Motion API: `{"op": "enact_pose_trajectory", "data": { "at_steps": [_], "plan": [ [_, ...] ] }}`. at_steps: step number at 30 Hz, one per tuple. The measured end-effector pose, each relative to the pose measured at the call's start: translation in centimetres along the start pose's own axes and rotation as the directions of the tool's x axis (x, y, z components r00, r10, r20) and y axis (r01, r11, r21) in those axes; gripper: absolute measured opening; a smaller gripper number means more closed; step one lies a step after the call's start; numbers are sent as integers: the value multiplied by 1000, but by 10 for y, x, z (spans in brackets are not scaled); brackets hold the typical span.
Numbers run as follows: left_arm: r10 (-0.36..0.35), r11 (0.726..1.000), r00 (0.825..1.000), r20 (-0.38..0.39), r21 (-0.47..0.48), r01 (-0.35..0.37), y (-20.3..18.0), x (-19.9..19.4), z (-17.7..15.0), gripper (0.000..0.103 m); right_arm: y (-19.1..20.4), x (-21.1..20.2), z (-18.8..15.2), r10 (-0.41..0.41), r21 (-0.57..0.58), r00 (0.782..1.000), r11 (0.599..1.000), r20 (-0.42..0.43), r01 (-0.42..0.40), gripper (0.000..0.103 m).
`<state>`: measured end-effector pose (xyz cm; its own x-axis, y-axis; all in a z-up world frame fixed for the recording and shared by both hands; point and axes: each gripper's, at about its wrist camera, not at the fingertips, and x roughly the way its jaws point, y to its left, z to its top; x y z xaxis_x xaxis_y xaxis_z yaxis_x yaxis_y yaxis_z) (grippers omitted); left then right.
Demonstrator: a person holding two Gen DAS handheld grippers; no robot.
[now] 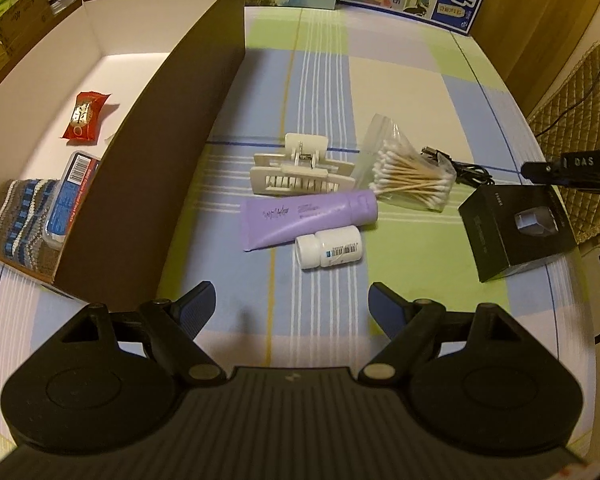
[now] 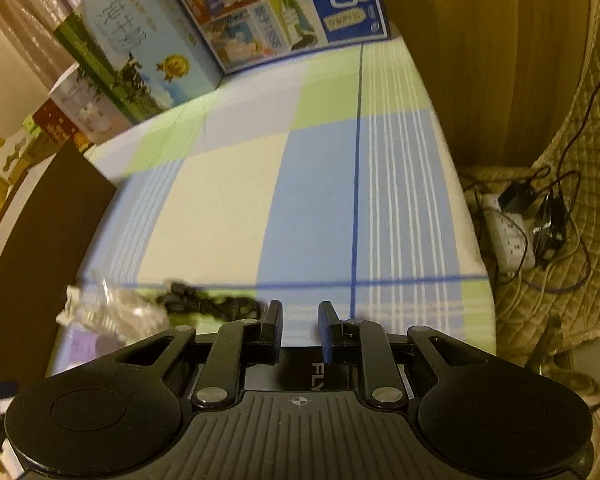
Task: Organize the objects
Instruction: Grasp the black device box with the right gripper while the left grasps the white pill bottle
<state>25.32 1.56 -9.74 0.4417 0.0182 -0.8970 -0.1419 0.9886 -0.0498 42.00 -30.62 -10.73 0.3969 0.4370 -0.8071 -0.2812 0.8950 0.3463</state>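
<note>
- Nearest the left wrist camera, the left gripper hangs over the checked worktop with its fingers spread wide and nothing between them.
- Just beyond, at 12 o'clock, a white pill bottle lies on its side, touching a purple tube.
- Behind the tube sit a cream hair claw clip and, at 1 o'clock, a clear bag of cotton swabs, with a black cable just beside the bag.
- At 10 o'clock stands an open cardboard box; its tall brown wall rises between the loose items and the white interior.
- Inside the box lie a red snack packet, a blue-labelled plastic case and a striped knitted cloth, the case resting partly on the cloth.
- At 3 o'clock, the right gripper has its fingers nearly together; they appear to clamp a black carton, though the contact is hidden.
- Milk cartons line the far worktop edge.
</note>
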Motion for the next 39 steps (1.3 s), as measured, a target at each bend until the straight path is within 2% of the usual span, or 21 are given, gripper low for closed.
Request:
{"op": "enact_pose_trajectory", "data": {
  "at_steps": [4,8,12,15,16,18,19,20,25,30,33,35,39],
  "plan": [
    [-3,1000,1000,-9,2,3,0,3,-1,81,-7,-18,-22,13,31,1000,999,-25,-12,17],
    [-6,1000,1000,-21,5,6,0,7,-2,81,-8,-37,-57,17,66,999,998,-49,-14,17],
    [-9,1000,999,-31,12,9,0,10,-3,81,4,-48,-88,16,73,997,997,-81,-10,17],
    [-10,1000,999,-32,17,10,-1,9,-4,81,19,-58,-97,-20,62,998,998,-59,24,21],
    [-10,1000,999,-32,19,11,-1,9,-5,81,25,-60,-98,-36,52,998,998,-45,38,28],
    [-10,1000,1000,-30,21,11,0,8,-6,81,38,-65,-97,-60,23,998,998,-9,60,61],
    [-10,1000,1000,-28,20,11,0,8,-6,81,45,-67,-97,-53,12,999,999,5,53,81],
    [-11,1000,1000,-27,19,12,0,7,-7,81,53,-67,-97,-49,-1,999,999,19,49,83],
    [-18,1000,999,-26,14,18,1,5,-12,81,89,-47,-105,-42,-117,999,992,-22,39,84],
    [-19,1000,999,-25,1,19,3,4,-17,81,114,-22,-111,-107,-217,993,972,-58,92,84],
    [-20,1000,1000,-23,0,20,3,4,-18,81,116,-13,-112,-141,-229,988,965,-57,125,83],
    [-21,1000,1000,-21,-2,21,3,5,-18,81,114,-11,-111,-152,-222,987,965,-54,136,78],
    [-27,1000,1000,-7,-11,26,-2,12,-16,81,106,-13,-104,-175,-199,984,966,-33,165,77]
  ]
}}
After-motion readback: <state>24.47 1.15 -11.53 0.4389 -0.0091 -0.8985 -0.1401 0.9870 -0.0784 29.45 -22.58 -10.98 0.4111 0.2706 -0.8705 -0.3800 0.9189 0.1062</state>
